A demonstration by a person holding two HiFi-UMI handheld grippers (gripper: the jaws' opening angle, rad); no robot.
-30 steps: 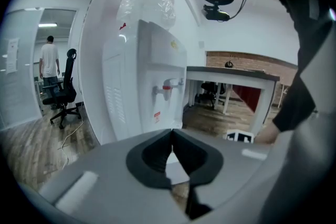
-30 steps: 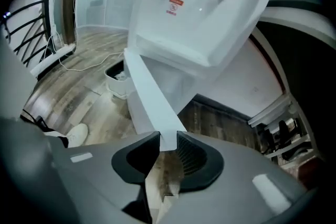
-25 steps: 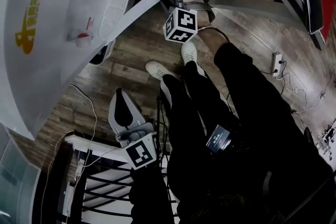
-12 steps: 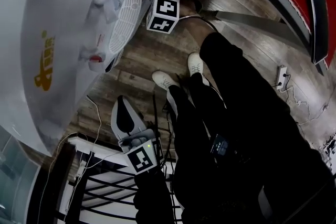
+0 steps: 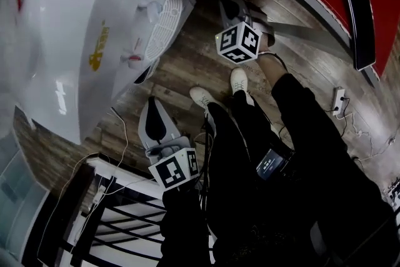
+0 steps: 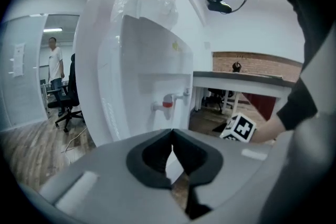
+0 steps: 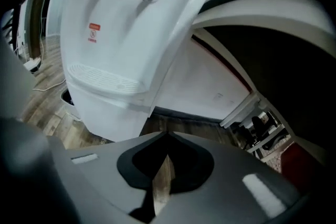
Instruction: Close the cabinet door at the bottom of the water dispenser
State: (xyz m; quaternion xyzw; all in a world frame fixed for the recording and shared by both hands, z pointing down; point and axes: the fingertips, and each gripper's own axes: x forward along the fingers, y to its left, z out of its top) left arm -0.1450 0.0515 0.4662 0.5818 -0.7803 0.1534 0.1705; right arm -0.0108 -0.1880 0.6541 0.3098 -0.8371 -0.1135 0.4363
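Observation:
The white water dispenser (image 5: 81, 22) fills the upper left of the head view, its drip tray (image 5: 164, 27) facing me. In the right gripper view the cabinet front (image 7: 105, 113) below the drip tray (image 7: 102, 78) looks flat and flush, with no door standing out. My right gripper (image 5: 225, 4) hangs just right of the dispenser, clear of it, shut with nothing between its jaws (image 7: 168, 135). Lower down, my left gripper (image 5: 150, 104) points at the dispenser's side (image 6: 142, 71), also shut and empty (image 6: 171, 131). Its view shows the red tap (image 6: 167, 104).
My legs and white shoes (image 5: 203, 97) stand on the wood floor right of the dispenser. A black-and-white rack (image 5: 119, 216) sits at lower left with cables (image 5: 119, 134) beside it. A power strip (image 5: 338, 99) lies at right. A person (image 6: 54, 65) and an office chair (image 6: 65, 105) are far off.
A white door panel stuck out from the dispenser beside my right gripper a second ago; it no longer shows. The right gripper has pulled away and risen. The left gripper rose slightly.

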